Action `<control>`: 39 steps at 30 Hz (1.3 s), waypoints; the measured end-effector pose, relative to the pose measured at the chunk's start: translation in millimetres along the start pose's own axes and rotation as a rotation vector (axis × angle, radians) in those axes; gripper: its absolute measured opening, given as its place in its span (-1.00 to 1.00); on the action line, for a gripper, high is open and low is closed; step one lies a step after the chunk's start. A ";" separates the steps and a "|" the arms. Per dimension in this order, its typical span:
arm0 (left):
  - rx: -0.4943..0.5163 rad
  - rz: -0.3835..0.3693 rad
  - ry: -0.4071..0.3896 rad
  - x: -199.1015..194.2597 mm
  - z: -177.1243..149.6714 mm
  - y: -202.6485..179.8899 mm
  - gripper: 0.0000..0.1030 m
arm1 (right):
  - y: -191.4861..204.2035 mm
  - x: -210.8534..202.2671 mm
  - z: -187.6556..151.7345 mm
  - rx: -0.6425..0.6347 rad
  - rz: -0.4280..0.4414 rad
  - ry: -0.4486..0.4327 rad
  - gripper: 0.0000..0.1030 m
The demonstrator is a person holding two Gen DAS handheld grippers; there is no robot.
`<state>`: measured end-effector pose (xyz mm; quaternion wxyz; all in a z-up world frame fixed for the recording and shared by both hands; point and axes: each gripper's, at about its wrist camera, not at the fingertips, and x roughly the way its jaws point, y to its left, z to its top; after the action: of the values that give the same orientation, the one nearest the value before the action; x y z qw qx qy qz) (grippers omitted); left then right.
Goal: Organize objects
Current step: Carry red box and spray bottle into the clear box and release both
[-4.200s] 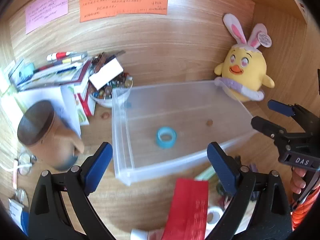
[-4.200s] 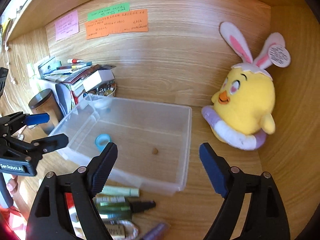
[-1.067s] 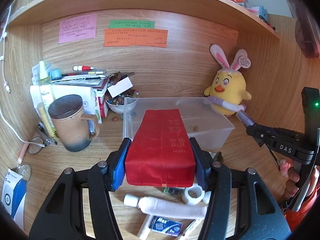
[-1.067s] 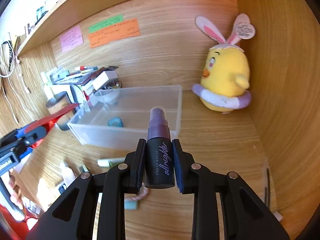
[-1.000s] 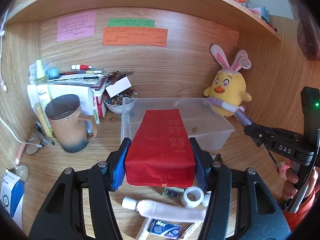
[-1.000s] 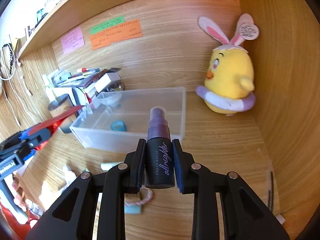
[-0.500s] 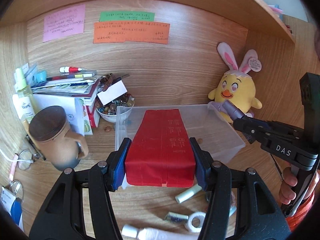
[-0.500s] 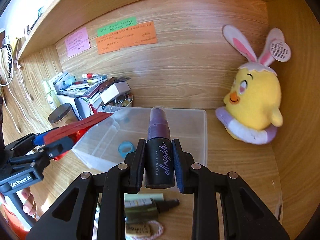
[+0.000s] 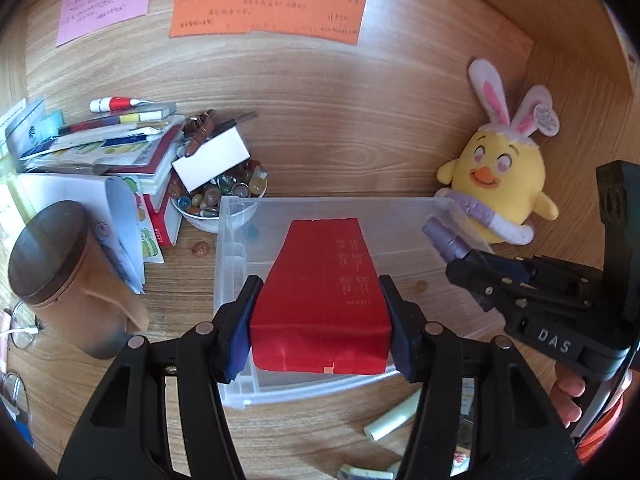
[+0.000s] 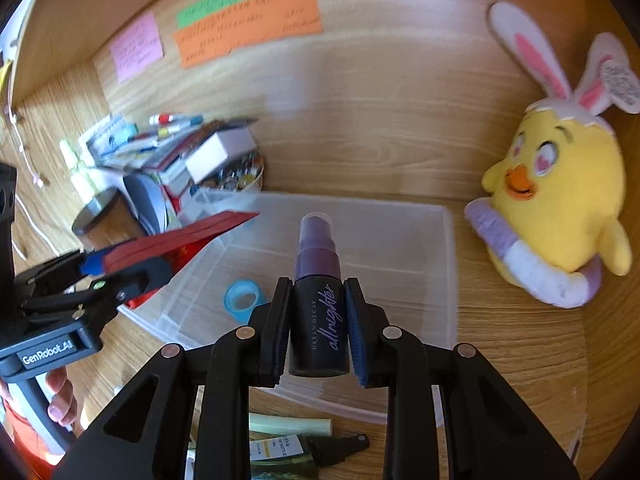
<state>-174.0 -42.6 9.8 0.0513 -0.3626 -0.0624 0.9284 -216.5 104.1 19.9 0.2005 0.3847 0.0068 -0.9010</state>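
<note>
Left gripper (image 9: 320, 320) sits at lower centre of its own view, jaws clamped on a flat red packet (image 9: 322, 300) that juts forward over the clear plastic bin (image 9: 240, 384). In the right wrist view that same packet shows edge-on at middle left, its tip poking over the bin's left wall.

Right gripper (image 10: 318, 328) fills the bottom centre of its frame, jaws pressed tight on a dark spray bottle (image 10: 318, 320) (the label reads "all nighter" in purple). The bottle stands upright between the pads, purple cap pointing up the frame, and it hangs above the bin's near edge. From the left wrist view, the cap peeks out at middle right, just by the bin's far right corner.

Inside the bin, at centre left of the right wrist view, lies a blue tape roll (image 10: 242, 296) on the floor of the box.

Yellow chick plush (image 10: 556, 208) with bunny ears sits at right, just beside the bin. At left in the left wrist view: a brown lidded mug (image 9: 68, 280), a bowl of marbles (image 9: 218, 200) touching the bin's far left corner, and a stack of books (image 9: 120, 148) behind it. Sticky notes (image 9: 268, 12) line the wooden back wall up top.

Below the bin, at the bottom of the right wrist view, a pale green tube (image 10: 290, 426) lies on the desk.
</note>
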 end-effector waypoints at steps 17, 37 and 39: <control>0.063 0.070 0.093 44.5 2.8 -5.6 0.10 | 5.6 47.9 -6.8 -0.070 -0.054 0.103 -0.55; 0.069 0.067 0.059 20.1 6.5 -11.8 0.52 | 1.8 23.8 -3.9 -0.053 -0.051 0.065 -0.06; 0.077 0.076 0.043 12.6 6.2 -13.2 0.62 | 0.6 16.0 -4.4 -0.048 -0.046 0.052 0.05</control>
<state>-186.8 -28.3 7.9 0.0313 -0.3822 -0.0116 0.9235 -223.2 98.6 5.7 0.1885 0.4027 0.0427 -0.8947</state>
